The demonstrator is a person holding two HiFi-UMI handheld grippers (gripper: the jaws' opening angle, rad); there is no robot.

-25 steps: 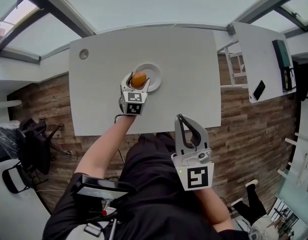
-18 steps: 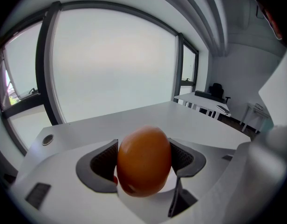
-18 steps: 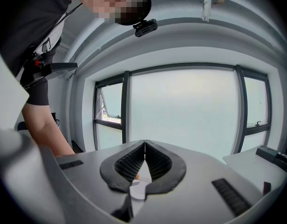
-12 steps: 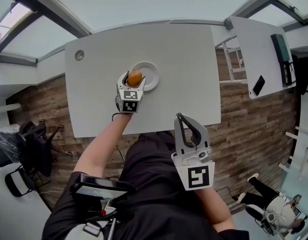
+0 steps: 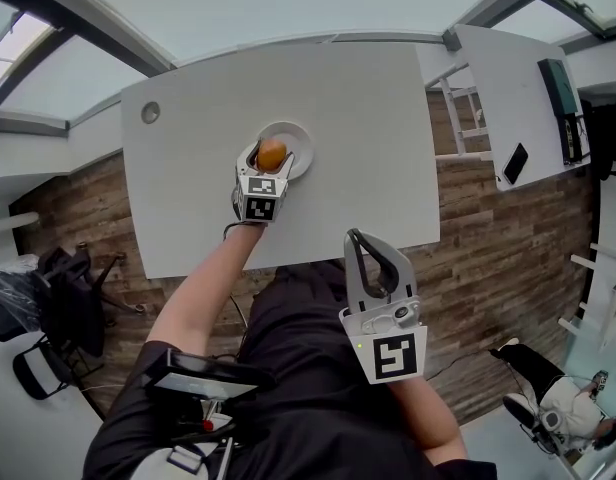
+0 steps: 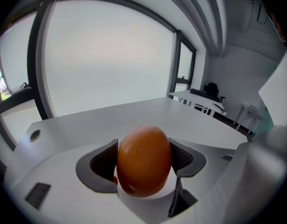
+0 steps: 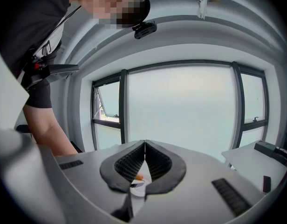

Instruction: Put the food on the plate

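Note:
An orange egg-shaped food item is held between the jaws of my left gripper, which is shut on it. It hangs over the near left part of the white plate on the white table. I cannot tell whether the food touches the plate. My right gripper is off the table, near the person's body, with its jaws shut together and nothing between them.
A round grommet hole sits at the table's far left corner. A second white desk with a phone and a dark device stands to the right. Dark chairs are on the wooden floor at left.
The left gripper with the food has stayed over the plate's near left edge; the head view has shifted slightly. The right gripper has not moved.

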